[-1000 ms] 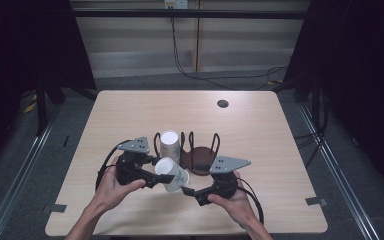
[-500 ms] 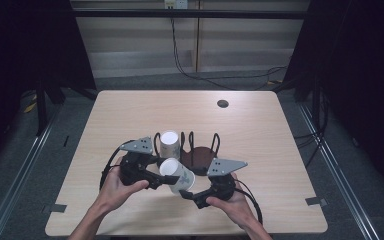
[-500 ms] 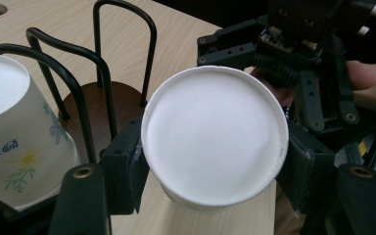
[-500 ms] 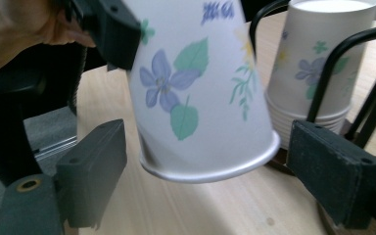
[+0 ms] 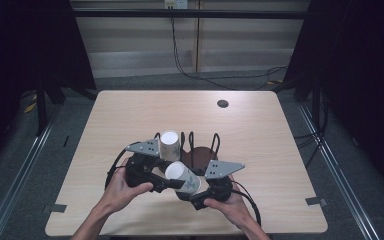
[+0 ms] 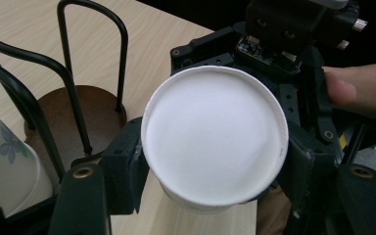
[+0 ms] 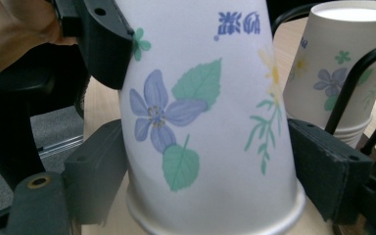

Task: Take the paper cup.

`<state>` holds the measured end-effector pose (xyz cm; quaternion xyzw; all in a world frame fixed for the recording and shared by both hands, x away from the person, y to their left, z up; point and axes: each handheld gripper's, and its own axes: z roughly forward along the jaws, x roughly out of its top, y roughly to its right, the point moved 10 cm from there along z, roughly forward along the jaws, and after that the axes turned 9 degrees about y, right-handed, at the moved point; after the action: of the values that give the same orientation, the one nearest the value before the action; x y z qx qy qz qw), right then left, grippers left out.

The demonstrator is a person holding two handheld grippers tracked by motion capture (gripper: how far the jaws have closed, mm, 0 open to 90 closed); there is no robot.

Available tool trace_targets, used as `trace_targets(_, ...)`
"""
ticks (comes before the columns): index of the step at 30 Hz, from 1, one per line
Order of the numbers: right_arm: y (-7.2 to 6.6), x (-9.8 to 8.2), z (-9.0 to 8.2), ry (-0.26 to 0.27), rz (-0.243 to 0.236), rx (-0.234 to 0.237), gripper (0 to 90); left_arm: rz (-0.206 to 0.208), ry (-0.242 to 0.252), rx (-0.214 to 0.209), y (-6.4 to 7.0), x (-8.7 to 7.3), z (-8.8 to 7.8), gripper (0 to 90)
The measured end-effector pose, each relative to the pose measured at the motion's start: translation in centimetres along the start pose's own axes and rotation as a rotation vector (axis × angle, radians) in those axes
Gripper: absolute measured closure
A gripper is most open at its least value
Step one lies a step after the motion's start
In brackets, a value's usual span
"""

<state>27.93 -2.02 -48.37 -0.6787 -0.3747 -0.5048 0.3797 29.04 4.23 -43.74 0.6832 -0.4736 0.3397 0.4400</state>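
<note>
Left fingers: the left gripper (image 5: pixel 152 182) is clamped across the white floral paper cup (image 5: pixel 182 177), near its closed base, one finger (image 7: pixel 103 41) pressing the wall at the upper left of the right gripper view

Right fingers: the right gripper (image 5: pixel 192 195) has just been closing, with the cup between its fingers; one pad (image 7: pixel 330 169) sits just beside the rolled rim and the other close on the opposite side; I cannot tell whether both press yet

Cup: held off the light wooden worktop (image 5: pixel 260 140), tilted on its side between the two grippers at the near edge, white base (image 6: pixel 215 134) facing the left camera

Holder: the black wire cup rack on its round brown base (image 5: pixel 200 150) stands just beyond, a second floral paper cup stack (image 5: pixel 169 145) upside down at its left end

Step in hand, as I judge it: passing the cup from left to right

Doing it well: close the right fingers squarely above the rim, where the wall is stiffest; squeeze gently, since thin paper buckles; keep the left grip until the right one is firm; only then loosen the left and draw it back along the cup's axis, clear of the wire hoops
</note>
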Motion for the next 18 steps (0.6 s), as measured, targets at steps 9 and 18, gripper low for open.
trace_targets(9,-0.42,0.01,0.03,0.004,-0.002,0.030,23.5,-0.024,0.008,-0.023,0.05,-0.18,-0.10,36.4)
trace_targets(18,-0.38,-0.12,-0.24,-0.017,0.004,0.045,28.5,-0.007,0.005,-0.016,0.04,-0.37,0.19,33.9)
